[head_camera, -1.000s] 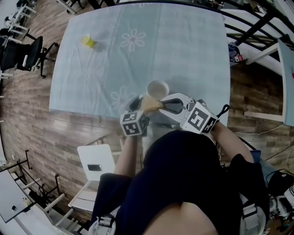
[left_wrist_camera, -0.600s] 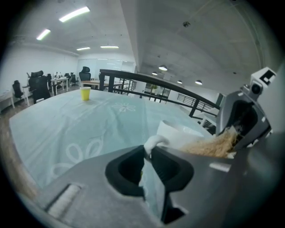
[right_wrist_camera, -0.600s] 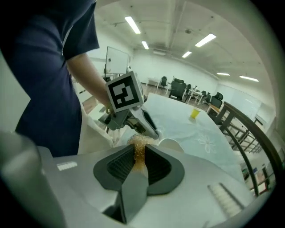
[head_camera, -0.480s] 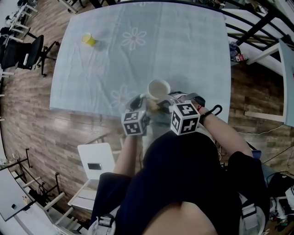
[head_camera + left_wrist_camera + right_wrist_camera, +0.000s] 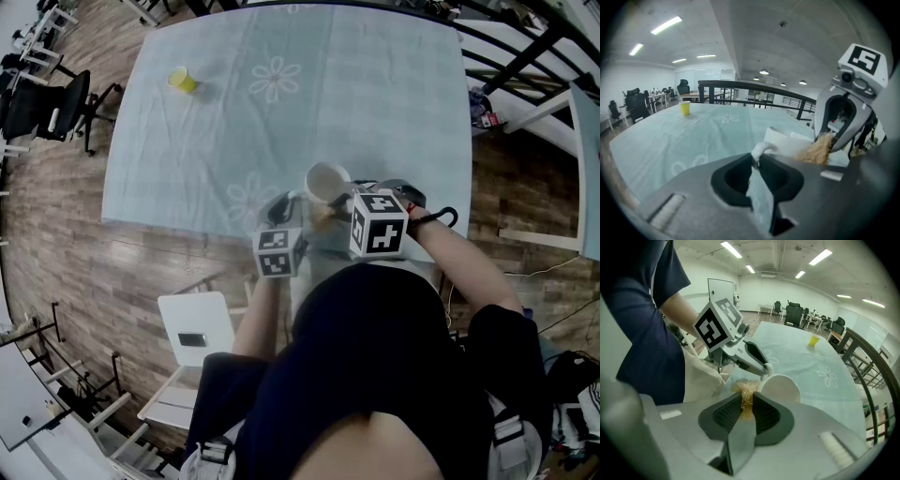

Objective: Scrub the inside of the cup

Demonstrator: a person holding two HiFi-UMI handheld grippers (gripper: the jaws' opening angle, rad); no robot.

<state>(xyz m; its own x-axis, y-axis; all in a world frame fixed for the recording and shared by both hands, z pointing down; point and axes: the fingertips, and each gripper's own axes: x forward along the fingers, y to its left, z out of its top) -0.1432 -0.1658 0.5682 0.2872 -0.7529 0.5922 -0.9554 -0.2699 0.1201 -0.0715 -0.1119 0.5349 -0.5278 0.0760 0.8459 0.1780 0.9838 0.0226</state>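
A white cup (image 5: 325, 181) is held above the near edge of the table, its open mouth facing up in the head view. My left gripper (image 5: 755, 157) is shut on the cup's handle (image 5: 761, 149), and the cup body (image 5: 787, 140) shows just beyond the jaws. My right gripper (image 5: 746, 401) is shut on a tan fibrous scrubber (image 5: 744, 389), which sits just beside the cup (image 5: 780, 387), at its near side. In the head view the scrubber (image 5: 325, 217) lies between the two marker cubes, just below the cup's rim.
The table (image 5: 375, 94) carries a pale blue flowered cloth. A small yellow cup (image 5: 178, 80) stands at its far left. A white chair (image 5: 192, 337) sits below the near edge, a black office chair (image 5: 47, 108) at the left, and black railings (image 5: 525, 56) at the right.
My right gripper has swung from lying sideways to a more upright stance, its cube moving left toward the cup. The cup and left gripper shifted slightly right.
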